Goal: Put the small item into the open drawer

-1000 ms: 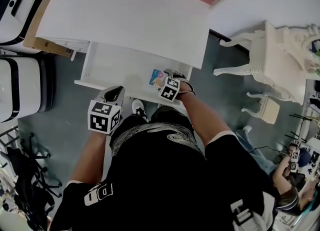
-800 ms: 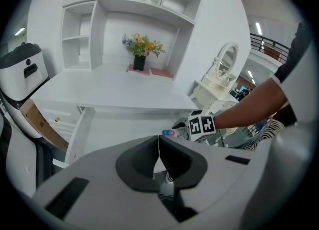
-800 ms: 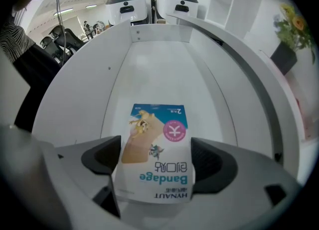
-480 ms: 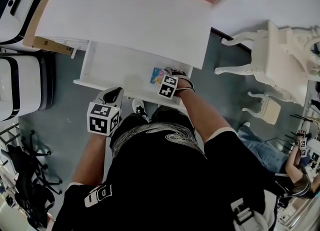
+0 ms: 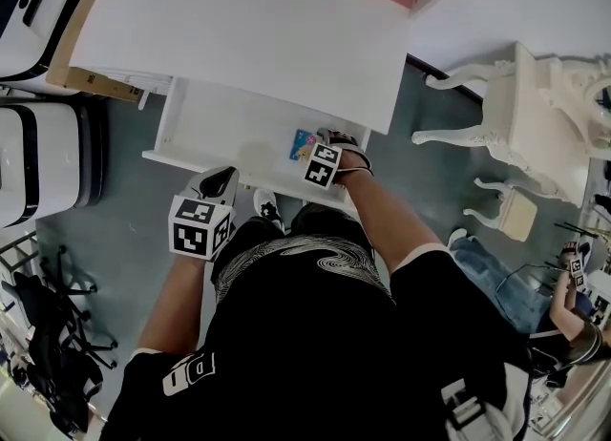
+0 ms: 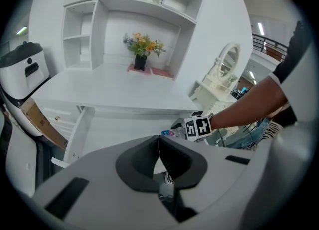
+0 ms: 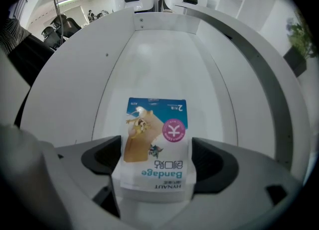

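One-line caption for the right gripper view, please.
Right gripper shut on a bandage pack, held over the open white drawer.

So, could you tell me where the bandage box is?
In the right gripper view the bandage box is clamped in the right hand-held gripper, over the right end of the open drawer.

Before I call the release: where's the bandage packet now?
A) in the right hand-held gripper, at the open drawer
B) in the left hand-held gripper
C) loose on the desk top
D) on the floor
A: the right hand-held gripper is shut on the bandage packet, with the drawer behind it.
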`<state>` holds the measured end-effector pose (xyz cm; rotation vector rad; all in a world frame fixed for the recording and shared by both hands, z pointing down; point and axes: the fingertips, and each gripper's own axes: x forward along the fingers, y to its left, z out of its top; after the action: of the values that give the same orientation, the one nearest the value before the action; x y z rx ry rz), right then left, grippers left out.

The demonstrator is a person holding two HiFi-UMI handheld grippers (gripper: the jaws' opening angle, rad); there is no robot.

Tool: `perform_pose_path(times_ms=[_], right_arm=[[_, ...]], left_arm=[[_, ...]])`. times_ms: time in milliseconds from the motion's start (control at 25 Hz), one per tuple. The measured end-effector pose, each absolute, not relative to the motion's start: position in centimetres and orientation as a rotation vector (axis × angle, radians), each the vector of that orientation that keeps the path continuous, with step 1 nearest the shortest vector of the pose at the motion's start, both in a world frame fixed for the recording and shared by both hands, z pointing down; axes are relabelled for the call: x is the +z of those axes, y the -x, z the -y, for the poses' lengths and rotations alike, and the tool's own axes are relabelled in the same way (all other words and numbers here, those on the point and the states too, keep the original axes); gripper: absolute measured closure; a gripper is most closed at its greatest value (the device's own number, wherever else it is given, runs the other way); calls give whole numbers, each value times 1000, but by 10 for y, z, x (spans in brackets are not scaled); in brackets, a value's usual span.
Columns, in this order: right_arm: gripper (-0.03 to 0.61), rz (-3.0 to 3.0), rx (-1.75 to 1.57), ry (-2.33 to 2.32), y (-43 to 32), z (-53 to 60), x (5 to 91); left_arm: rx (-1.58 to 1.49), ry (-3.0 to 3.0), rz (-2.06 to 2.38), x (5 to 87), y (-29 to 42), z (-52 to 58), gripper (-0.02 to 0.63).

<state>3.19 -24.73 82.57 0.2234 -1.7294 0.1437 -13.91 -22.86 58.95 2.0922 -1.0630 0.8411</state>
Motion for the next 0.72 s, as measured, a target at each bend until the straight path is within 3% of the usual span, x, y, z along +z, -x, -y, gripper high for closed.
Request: perform_pose_path(times_ms=[400,720], right_arm=[[152,1775,112,-311,-24,253,797],[153,1907,170,-546,-15,255,728]], left_arm=[[810,-2156,1039,579,131,235,598],[784,-2273,984,556,117,237,598]])
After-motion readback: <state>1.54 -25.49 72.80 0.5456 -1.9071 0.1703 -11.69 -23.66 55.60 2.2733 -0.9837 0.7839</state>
